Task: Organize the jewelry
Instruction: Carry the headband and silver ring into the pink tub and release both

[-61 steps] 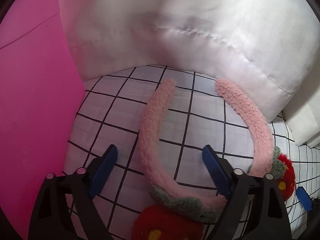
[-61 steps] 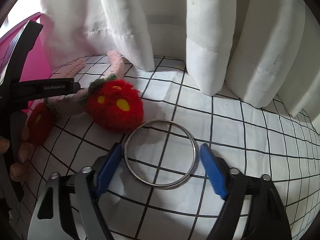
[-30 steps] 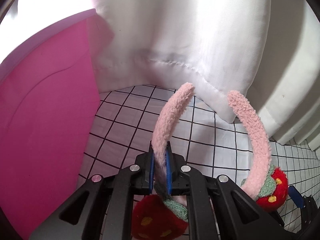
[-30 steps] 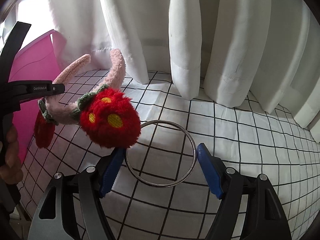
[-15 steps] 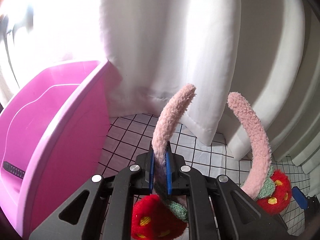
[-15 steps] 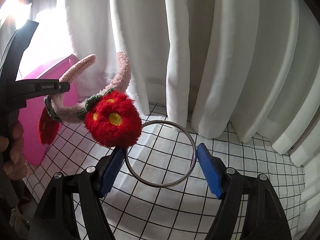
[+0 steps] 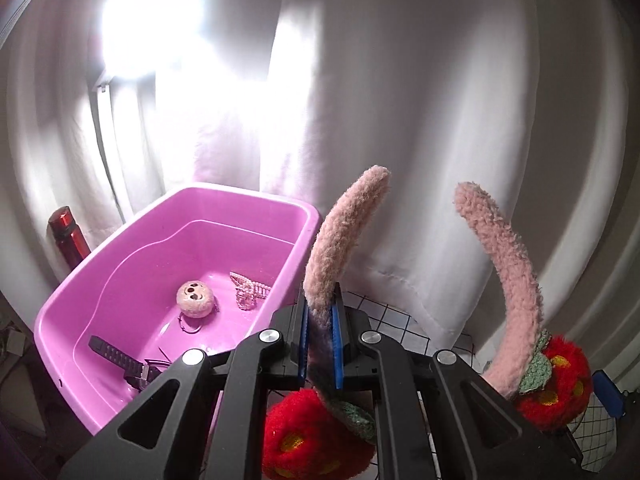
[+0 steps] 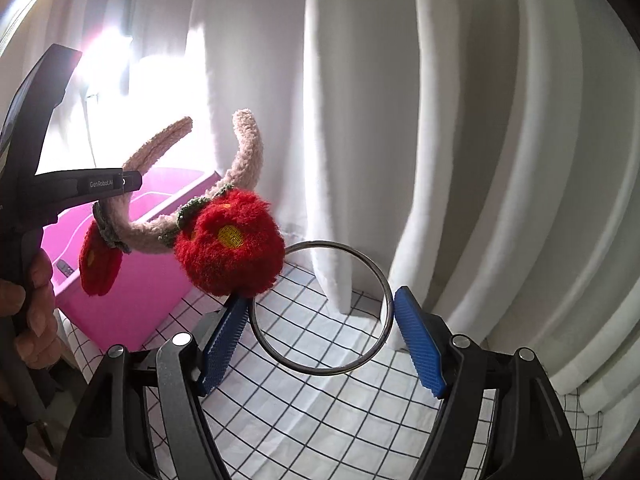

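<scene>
Pinching the headband [image 7: 344, 240] by one fuzzy arm, the left gripper [image 7: 320, 344] is holding it in the air beside the pink bin [image 7: 100, 272]. The plush band is looking light and soft, the red pompoms [image 8: 230, 242] hanging as loose weight; the covered arm is the firmest hold. The right gripper [image 8: 320, 340] is bracing a thin metal ring [image 8: 320, 308] between spread pads, across its width. The ring is looking rigid, smooth and likely slippery.
</scene>
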`<action>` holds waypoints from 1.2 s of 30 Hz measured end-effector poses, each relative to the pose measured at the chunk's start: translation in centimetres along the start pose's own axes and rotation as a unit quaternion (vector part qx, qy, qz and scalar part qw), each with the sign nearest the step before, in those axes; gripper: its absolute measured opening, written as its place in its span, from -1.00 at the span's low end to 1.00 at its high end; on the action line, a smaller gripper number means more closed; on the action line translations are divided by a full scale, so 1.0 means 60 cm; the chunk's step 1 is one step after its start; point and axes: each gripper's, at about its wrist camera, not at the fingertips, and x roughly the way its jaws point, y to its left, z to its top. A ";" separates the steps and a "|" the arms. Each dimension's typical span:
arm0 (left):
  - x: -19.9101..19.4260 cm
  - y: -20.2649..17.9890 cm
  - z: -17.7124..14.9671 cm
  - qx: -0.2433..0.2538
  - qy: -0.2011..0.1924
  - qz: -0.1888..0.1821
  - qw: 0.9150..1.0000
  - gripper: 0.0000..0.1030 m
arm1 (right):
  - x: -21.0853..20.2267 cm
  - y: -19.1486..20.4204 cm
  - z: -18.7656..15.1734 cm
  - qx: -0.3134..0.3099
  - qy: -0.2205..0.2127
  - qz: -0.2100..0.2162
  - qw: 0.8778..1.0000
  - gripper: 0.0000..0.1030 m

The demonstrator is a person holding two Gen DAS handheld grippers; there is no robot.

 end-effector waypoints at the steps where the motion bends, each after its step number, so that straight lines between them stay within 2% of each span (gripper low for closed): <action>1: -0.006 0.013 0.004 -0.006 -0.004 0.008 1.000 -0.82 | 0.001 0.010 0.007 -0.006 -0.004 0.008 1.000 0.39; 12: -0.053 0.183 0.047 -0.048 -0.026 0.101 0.993 -0.82 | 0.030 0.155 0.072 -0.066 -0.026 0.099 0.993 0.39; 20: -0.031 0.295 0.042 -0.074 -0.011 0.150 0.986 -0.82 | 0.064 0.260 0.100 -0.108 -0.015 0.142 0.984 0.39; 29: 0.036 0.386 0.026 -0.097 0.028 0.169 0.980 -0.81 | 0.126 0.349 0.120 -0.152 0.016 0.159 0.975 0.39; 36: 0.089 0.405 0.011 -0.091 0.063 0.172 0.979 -0.79 | 0.165 0.380 0.124 -0.169 0.039 0.156 0.972 0.39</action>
